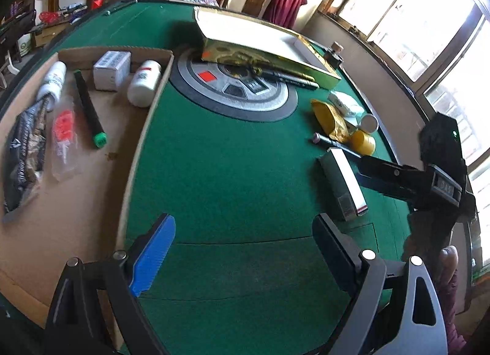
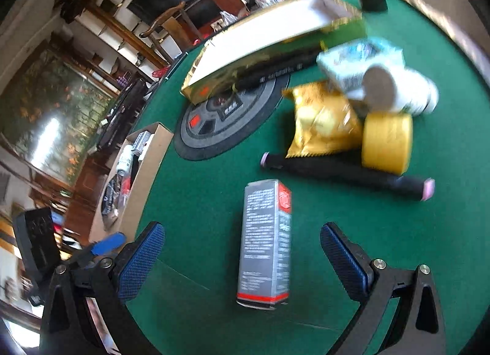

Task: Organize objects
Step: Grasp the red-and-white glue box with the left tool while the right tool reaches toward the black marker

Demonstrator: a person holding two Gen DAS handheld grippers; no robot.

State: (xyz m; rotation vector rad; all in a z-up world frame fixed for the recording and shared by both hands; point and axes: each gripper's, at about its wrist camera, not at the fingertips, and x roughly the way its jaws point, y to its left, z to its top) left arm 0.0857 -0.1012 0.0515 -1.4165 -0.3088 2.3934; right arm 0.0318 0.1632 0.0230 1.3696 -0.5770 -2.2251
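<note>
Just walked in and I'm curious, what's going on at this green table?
A person is tidying small items into a cardboard box, one gripper in each hand. The box already holds a white bottle, a marker and a few packets. The right gripper is open, with a grey carton lying between its fingers, not gripped. The left gripper is open over bare green felt.

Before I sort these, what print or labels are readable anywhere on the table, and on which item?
No text can be read with certainty.
Grey carton: blocks of small print, blurred.
White box in the cardboard tray: print too small.
White bottle: red mark, unreadable.
Round centre panel on the table: symbols too small.
Black pen by the gold box: lettering blurred.
</note>
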